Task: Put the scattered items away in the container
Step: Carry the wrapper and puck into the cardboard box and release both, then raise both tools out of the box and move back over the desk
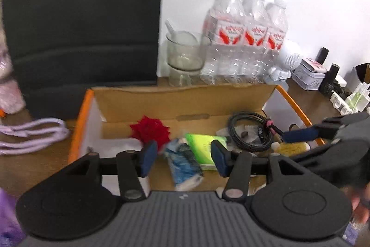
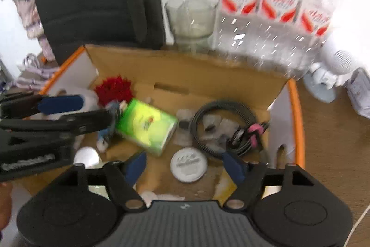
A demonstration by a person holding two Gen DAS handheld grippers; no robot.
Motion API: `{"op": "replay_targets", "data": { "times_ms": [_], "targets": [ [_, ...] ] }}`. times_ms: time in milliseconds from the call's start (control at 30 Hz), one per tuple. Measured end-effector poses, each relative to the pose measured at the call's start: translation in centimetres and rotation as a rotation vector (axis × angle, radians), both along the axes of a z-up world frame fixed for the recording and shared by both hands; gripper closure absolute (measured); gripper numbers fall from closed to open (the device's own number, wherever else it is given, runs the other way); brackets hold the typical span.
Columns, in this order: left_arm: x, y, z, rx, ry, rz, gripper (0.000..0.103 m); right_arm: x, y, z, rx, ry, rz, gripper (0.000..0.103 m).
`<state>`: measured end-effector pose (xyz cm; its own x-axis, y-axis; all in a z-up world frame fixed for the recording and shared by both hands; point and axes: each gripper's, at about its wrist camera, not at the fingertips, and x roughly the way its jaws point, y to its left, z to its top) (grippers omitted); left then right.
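Left tongs (image 1: 183,160) and right tongs (image 2: 186,167): both wide, empty, over cardboard box (image 1: 161,100). Inside: one green packet (image 2: 146,125), one cable coil (image 2: 227,129), one round tin (image 2: 188,164). Behind the box's far rim: three bottles (image 1: 251,38).

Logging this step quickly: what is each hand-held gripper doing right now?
Left hand-held gripper: open, holding nothing, over the cardboard box.
Right hand-held gripper: open, holding nothing, above the round tin.

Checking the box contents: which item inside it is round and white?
The round white tin, lying flat on the box floor just ahead of the right tongs; the green packet is rectangular, the black cable coiled.
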<state>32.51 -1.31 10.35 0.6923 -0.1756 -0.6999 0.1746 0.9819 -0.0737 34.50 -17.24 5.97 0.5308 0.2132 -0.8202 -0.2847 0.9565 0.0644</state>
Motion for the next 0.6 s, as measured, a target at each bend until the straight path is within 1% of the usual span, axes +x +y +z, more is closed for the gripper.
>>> {"op": "replay_targets", "data": {
  "times_ms": [67,133,200,267,300,400,433,467,500,533,567,600],
  "targets": [
    [-0.2,0.5,1.0,0.036,0.044,0.052,0.031,0.1,-0.9,1.6,0.025,-0.003,-0.025,0.025],
    [-0.4,1.1,1.7,0.052,0.099,0.094,0.028,0.0,-1.9,3.1,0.06,0.012,-0.055,0.022],
    [-1.2,1.7,2.5,0.054,0.123,0.121,0.023,-0.5,-3.0,4.1,0.102,0.043,-0.08,0.019],
    [-2.3,2.0,3.3,0.062,0.126,0.129,0.018,-1.3,-3.9,4.9,0.132,0.069,-0.101,0.018],
    [-2.8,1.9,3.6,0.068,0.123,0.125,0.018,-1.7,-4.3,5.2,0.139,0.075,-0.11,0.017],
    [-4.9,1.4,4.7,0.077,0.076,0.111,0.015,-3.4,-4.7,5.5,0.14,0.071,-0.126,0.016],
    [-6.1,1.4,5.1,0.076,0.033,0.127,0.015,-4.1,-4.7,5.6,0.146,0.062,-0.13,0.016],
    [-7.5,1.4,5.6,0.07,-0.032,0.145,0.015,-5.2,-4.7,5.9,0.156,0.034,-0.136,0.016],
    [-9.2,1.4,5.9,0.055,-0.129,0.16,0.014,-6.4,-4.6,6.3,0.171,-0.018,-0.137,0.016],
    [-11.2,1.5,5.8,0.026,-0.255,0.17,0.005,-8.2,-4.5,6.7,0.196,-0.114,-0.124,0.016],
    [-13.2,1.6,5.5,-0.008,-0.37,0.166,0.002,-10.1,-4.4,6.9,0.215,-0.226,-0.103,0.016],
    [-14.7,1.6,5.1,-0.034,-0.444,0.155,0.002,-11.9,-4.3,6.8,0.223,-0.339,-0.09,0.014]
  ]
}}
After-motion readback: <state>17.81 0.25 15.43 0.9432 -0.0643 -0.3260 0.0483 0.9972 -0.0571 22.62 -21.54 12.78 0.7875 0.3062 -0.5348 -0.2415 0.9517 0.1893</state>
